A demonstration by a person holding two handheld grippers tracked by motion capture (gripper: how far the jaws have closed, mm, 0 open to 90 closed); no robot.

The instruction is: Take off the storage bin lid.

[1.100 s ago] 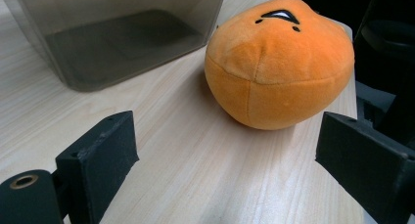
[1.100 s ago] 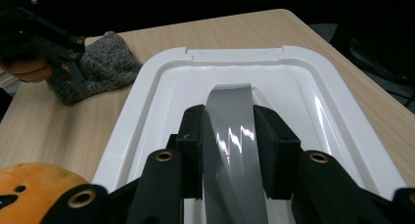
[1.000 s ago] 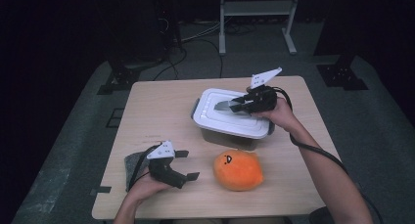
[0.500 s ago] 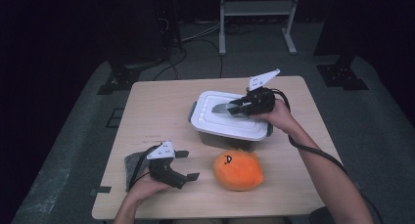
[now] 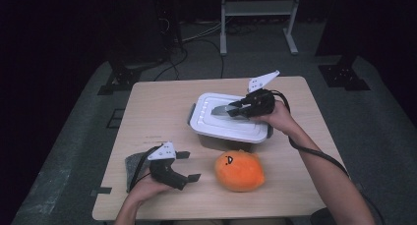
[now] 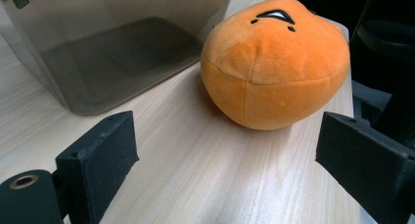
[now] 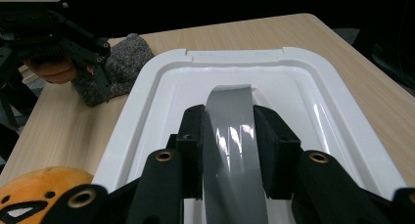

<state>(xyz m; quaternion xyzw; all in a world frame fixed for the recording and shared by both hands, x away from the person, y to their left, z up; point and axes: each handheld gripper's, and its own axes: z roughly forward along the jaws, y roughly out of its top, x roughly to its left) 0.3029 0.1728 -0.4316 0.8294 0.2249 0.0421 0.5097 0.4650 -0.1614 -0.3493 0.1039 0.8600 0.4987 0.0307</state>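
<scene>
My right tool (image 5: 235, 108) rests over a rectangular plastic box, its two black padded jaws closed on the grey handle (image 7: 230, 131) of the white lid (image 5: 209, 121). The handle is a smooth, glossy band that arches up from the middle of the lid, and the pads press on its two sides. The lid is hard, shiny plastic with rounded corners and a raised rim, and it sits on the box. The box (image 6: 112, 48) beneath has smoky, see-through walls and a flat base. It stands near the middle of the pale wooden desk (image 5: 157, 112), whose surface shows a fine straight grain.

My left tool (image 5: 189, 166) lies low at the near left of the desk, jaws wide apart and holding nothing. Its jaws are blocky and matt black. From this tool, an orange plush toy (image 5: 239, 171) sits at about three o'clock in the high view, apart from the jaws. It is a soft, round, slightly flattened cushion shape with stitched seams and a small dark embroidered face. The toy lies just in front of the box, at its six o'clock. The box is at about one o'clock from my left tool.

A coarse, grey, knitted-looking cloth (image 5: 135, 166) lies under my left hand (image 5: 142, 188).
</scene>
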